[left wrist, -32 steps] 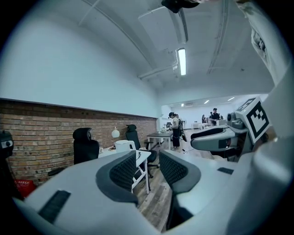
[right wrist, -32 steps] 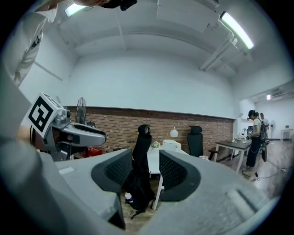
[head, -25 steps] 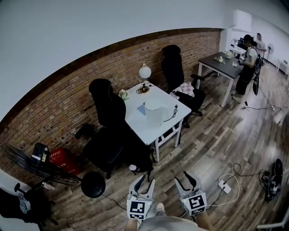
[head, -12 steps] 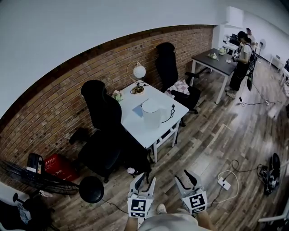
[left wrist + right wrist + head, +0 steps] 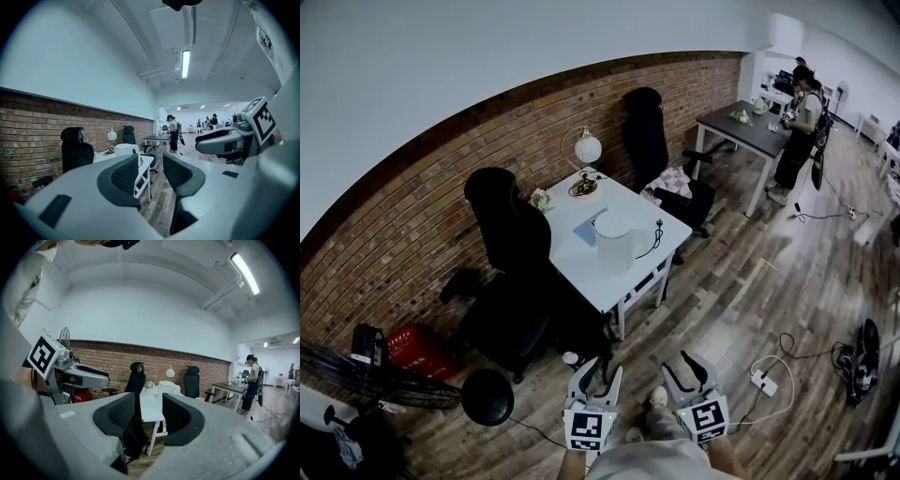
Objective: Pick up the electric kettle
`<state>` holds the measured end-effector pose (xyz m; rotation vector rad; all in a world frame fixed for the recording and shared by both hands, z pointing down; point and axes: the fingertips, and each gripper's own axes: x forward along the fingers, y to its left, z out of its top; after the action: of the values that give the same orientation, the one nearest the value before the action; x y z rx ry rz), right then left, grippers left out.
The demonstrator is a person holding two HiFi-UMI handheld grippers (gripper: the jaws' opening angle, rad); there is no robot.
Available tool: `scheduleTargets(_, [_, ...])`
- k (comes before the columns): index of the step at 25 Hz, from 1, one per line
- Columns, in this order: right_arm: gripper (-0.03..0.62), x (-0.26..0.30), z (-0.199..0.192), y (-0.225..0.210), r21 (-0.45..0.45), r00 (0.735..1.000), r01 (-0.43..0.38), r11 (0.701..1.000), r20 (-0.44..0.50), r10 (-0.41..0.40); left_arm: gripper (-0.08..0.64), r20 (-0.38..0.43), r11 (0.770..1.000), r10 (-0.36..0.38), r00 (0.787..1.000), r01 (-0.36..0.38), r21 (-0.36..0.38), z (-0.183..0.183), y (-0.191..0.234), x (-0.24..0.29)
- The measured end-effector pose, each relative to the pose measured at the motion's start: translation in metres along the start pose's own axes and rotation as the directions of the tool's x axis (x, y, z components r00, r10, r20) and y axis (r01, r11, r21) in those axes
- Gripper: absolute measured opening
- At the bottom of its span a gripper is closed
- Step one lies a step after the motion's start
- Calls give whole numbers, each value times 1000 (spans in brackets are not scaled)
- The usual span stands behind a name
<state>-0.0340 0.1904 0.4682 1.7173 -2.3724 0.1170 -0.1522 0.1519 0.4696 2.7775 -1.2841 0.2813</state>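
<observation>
The white electric kettle [image 5: 614, 239] stands on a white table [image 5: 602, 279] by the brick wall, a black cord beside it. Both grippers hang low in the head view, well short of the table and above the wooden floor. My left gripper [image 5: 602, 372] has a narrow gap between its pads and nothing in it. My right gripper [image 5: 684, 367] is likewise parted and empty. In the left gripper view the kettle [image 5: 126, 150] shows far off beyond the left gripper [image 5: 151, 168]. In the right gripper view the kettle [image 5: 168, 386] sits above the table [image 5: 150, 408], past the right gripper [image 5: 149, 411].
Two black office chairs [image 5: 511, 230] [image 5: 647, 131] flank the table; a globe lamp [image 5: 586, 150] stands at its far end. A red basket [image 5: 417, 342] and a floor fan [image 5: 375, 375] lie left. A power strip [image 5: 761, 380] with cables lies right. A person [image 5: 797, 122] stands at a dark desk [image 5: 748, 127].
The whole scene has slid a little across the head view as I stepped toward the table; a foot now shows between the grippers. Both grippers keep their pose and gap.
</observation>
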Motion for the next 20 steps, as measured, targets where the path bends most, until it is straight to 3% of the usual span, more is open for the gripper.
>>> scheduleTargets(3, [176, 10, 1, -4, -34, 1000, -7, 999, 15, 8, 167, 2, 1000, 3, 1000, -3, -4, 0, 6, 7])
scheduleTargets(13, [176, 39, 1, -27, 15, 1000, -12, 1000, 5, 12, 170, -11, 1000, 10, 1000, -10, 0, -1, 16, 43])
scheduleTargets(20, [176, 72, -3, -55, -7, 999, -38, 999, 8, 38, 172, -23, 1000, 27, 999, -27, 4, 0, 27, 81])
